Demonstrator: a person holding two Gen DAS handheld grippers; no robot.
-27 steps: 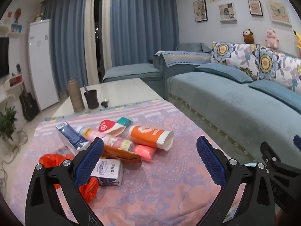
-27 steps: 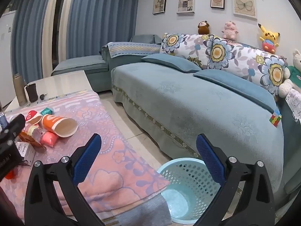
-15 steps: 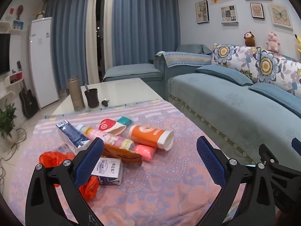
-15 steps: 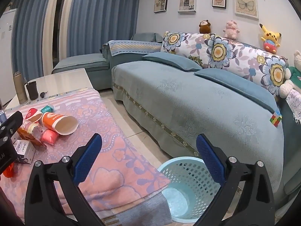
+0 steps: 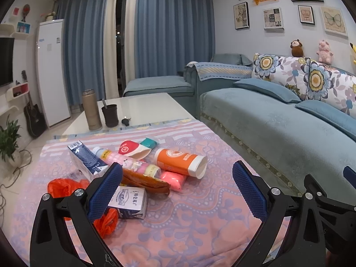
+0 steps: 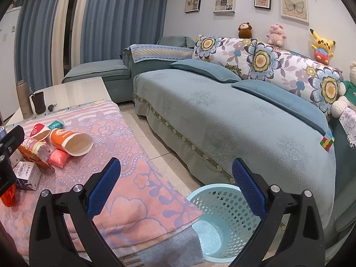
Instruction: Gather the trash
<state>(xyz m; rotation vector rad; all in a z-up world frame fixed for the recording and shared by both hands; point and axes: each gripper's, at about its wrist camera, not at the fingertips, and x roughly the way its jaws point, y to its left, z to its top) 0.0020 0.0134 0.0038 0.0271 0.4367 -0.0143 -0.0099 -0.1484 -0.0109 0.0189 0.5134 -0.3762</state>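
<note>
- Looking along the left wrist view, the left gripper [image 5: 176,185] hangs with jaws wide and nothing between them, above the pink-clothed desk [image 5: 189,227].
- Trash lies heaped beyond it: an orange cup [image 5: 181,162] on its side, a milk carton [image 5: 130,202] just nearer the gripper than the cup, and an orange bag [image 5: 66,187] left of the carton.
- From the right wrist view, the right gripper [image 6: 175,183] is likewise wide and empty; the blue basket [image 6: 220,204] stands on the floor beside the desk's corner, well apart from the cup.

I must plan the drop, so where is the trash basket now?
In the right wrist view the light blue trash basket stands on the floor at lower right, between the pink-covered table's corner and the sofa.
</note>
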